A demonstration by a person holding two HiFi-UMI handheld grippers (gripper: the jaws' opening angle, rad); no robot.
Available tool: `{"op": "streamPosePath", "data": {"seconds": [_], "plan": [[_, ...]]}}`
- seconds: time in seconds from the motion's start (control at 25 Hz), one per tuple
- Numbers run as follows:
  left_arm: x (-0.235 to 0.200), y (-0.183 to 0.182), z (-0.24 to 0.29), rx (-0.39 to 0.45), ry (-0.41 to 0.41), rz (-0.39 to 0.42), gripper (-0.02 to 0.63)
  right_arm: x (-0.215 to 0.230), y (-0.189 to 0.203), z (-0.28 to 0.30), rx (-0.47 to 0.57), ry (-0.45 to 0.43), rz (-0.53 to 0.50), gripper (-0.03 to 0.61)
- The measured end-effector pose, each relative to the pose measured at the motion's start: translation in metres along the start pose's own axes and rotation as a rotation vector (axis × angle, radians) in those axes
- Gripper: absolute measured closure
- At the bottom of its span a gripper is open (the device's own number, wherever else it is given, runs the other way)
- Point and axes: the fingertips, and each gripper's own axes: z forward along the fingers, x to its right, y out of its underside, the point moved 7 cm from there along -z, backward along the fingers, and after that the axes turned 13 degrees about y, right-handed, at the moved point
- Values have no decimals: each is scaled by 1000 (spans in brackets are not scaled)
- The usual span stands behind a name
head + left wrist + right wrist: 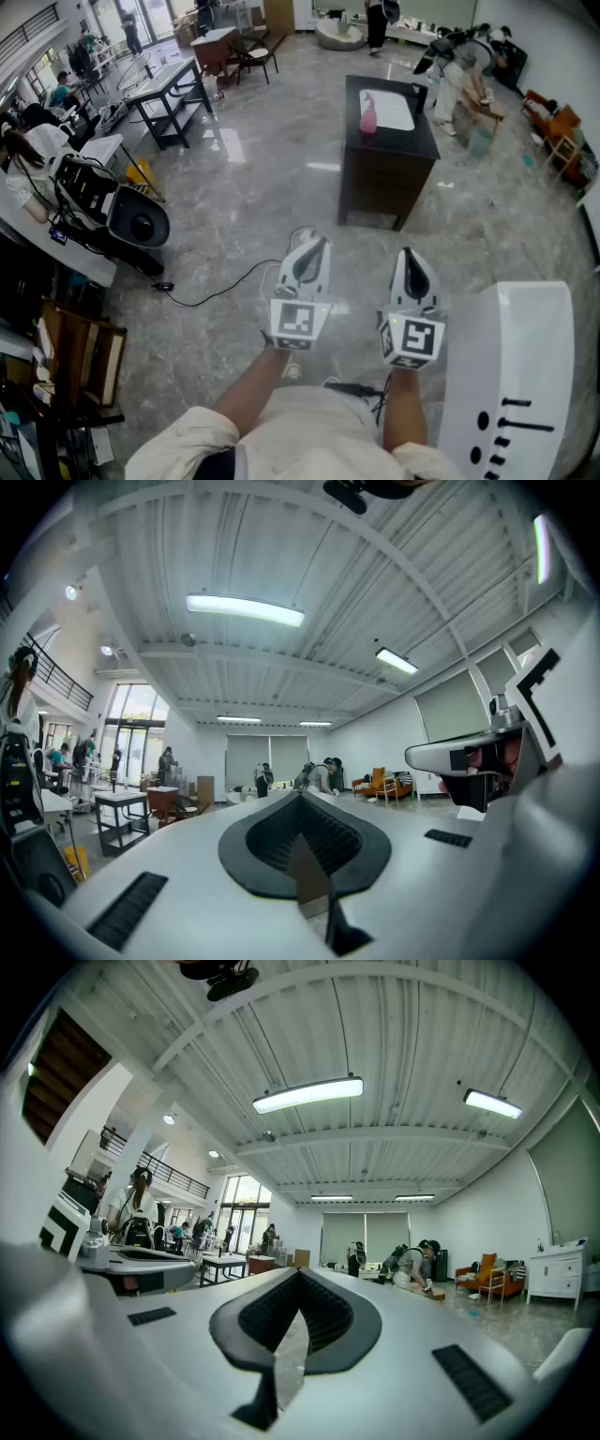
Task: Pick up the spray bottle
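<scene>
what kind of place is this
Probably a big open-plan workshop or lab hall: a wide polished floor, work tables along the left, and a high ribbed ceiling with strip lights. Other people are busy at the far end.

white left claw (pixel 316 242), right claw (pixel 410 253)
</scene>
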Motion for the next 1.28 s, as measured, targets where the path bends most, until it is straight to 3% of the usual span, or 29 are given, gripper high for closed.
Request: {"op": "streamPosePath", "data": {"seconds": [0.52,0.92,1.28], "plan": [[31,2,18,12,-12,2,612,37,14,0,20,-8,31,574],[58,9,33,-15,-1,0,612,60,31,4,-22,-19,51,574],[39,19,62,-10,2,1,612,58,43,36,-50,-26,21,574]]}}
